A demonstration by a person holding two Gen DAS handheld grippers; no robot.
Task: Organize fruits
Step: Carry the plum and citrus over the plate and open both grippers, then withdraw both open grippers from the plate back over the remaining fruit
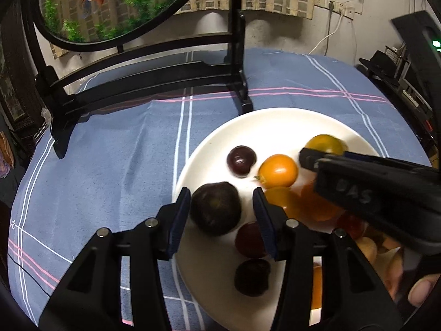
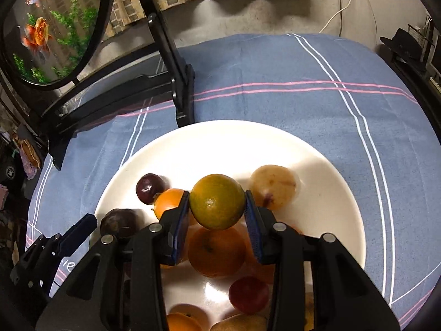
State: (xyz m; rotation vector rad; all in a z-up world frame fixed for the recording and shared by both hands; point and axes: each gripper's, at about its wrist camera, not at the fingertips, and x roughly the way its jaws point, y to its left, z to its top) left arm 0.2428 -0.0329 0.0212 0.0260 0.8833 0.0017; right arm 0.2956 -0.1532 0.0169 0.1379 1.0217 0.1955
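Both grippers over the fruit plate

The right gripper [image 2: 217, 207] is clamped on a green-orange citrus [image 2: 217, 201] above the white plate [image 2: 220, 143]; the left gripper [image 1: 222, 207] stands apart around a dark plum [image 1: 216, 211] at the plate's edge.

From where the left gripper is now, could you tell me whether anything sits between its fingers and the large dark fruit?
Nothing visible does. The left gripper is open with the large dark fruit already between its pads; the neighbouring fruits lie outside the fingers on the white plate.
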